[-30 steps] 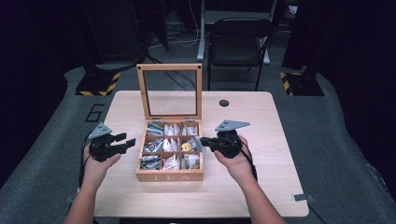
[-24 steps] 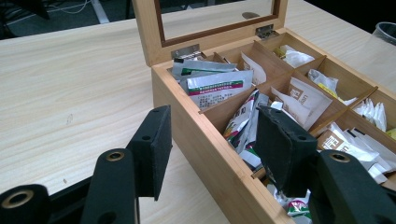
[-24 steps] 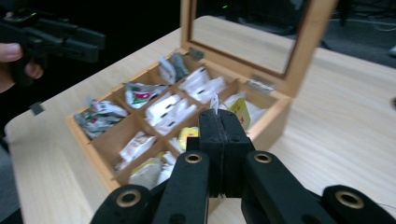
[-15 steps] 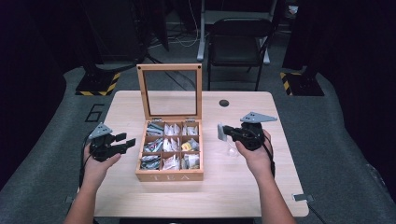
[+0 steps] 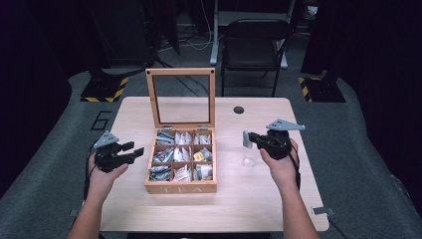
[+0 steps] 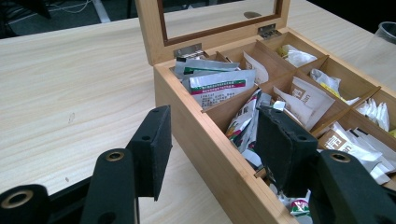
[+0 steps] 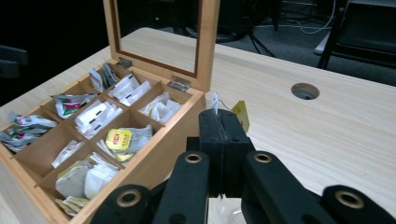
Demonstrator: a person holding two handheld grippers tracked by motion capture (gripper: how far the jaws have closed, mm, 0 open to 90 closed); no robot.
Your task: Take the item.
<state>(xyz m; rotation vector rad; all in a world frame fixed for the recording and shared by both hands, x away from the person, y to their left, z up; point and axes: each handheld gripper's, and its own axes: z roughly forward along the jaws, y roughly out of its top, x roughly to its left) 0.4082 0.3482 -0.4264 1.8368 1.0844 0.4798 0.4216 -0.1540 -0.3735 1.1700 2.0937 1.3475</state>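
The right gripper (image 7: pixel 223 128) has its fingers pressed together on a tea bag's string, the white string and yellow tag (image 7: pixel 240 115) poking out above the tips at the centre of the right gripper view. In the high view this gripper (image 5: pixel 250 136) sits right of centre, the tea bag (image 5: pixel 245 139) hanging from its tip above a clear glass cup (image 5: pixel 248 157) on the desk (image 5: pixel 259 199). The left gripper (image 6: pixel 212 147) has its fingers spread wide, one outside the near wall of the wooden tea box (image 6: pixel 205 140) and the other over its compartments of sachets. In the high view it (image 5: pixel 135 148) lies left of centre, just beside the box (image 5: pixel 181 188), whose glass lid (image 5: pixel 180 97) stands upright.
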